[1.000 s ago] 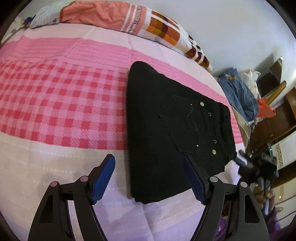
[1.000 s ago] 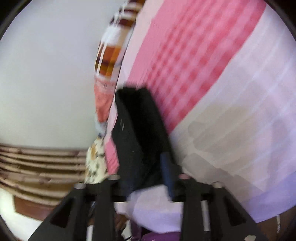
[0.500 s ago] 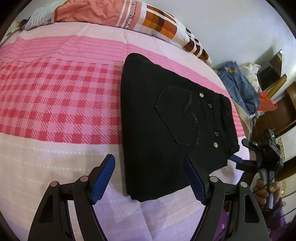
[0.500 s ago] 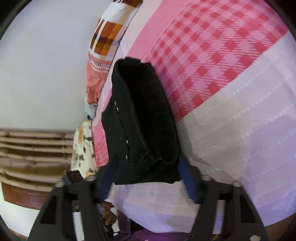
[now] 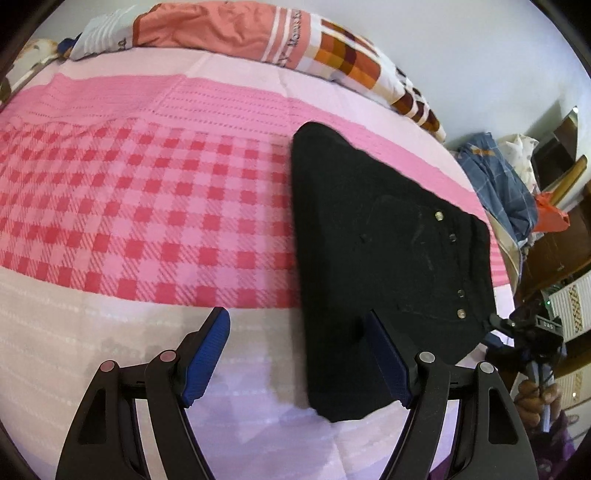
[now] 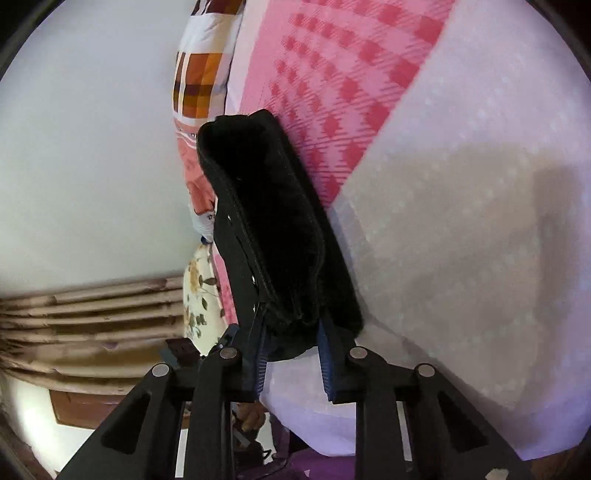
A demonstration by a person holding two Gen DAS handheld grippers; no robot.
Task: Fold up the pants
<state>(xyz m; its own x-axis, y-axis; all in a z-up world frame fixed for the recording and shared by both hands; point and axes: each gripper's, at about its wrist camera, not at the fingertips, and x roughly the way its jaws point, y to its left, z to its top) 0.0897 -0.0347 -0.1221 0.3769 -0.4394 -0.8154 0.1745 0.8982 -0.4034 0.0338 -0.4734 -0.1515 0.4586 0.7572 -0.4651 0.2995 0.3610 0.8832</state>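
The black pants point(image 5: 369, 240) lie folded on the pink checked bed sheet point(image 5: 147, 203), back pocket and rivets facing up. My left gripper point(image 5: 295, 315) hovers open over their near left edge, with its right finger above the fabric and its left finger above the sheet. In the right wrist view the folded pants point(image 6: 266, 221) stretch away from my right gripper point(image 6: 291, 332). Its jaws are closing on the near edge of the bundle, and the blue pads press the fabric from both sides. The same right gripper point(image 5: 528, 332) shows at the pants' right corner, held by a hand.
A rolled orange and patchwork quilt point(image 5: 258, 33) lies along the far side of the bed. A blue checked garment point(image 5: 495, 184) and an orange item point(image 5: 550, 214) sit past the right edge by wooden furniture. Wooden slats point(image 6: 92, 314) and a floral pillow point(image 6: 199, 288) show beside the bed.
My right gripper has come in onto the pants' near edge and its jaws have narrowed around the fabric. The left gripper has stayed open over the pants.
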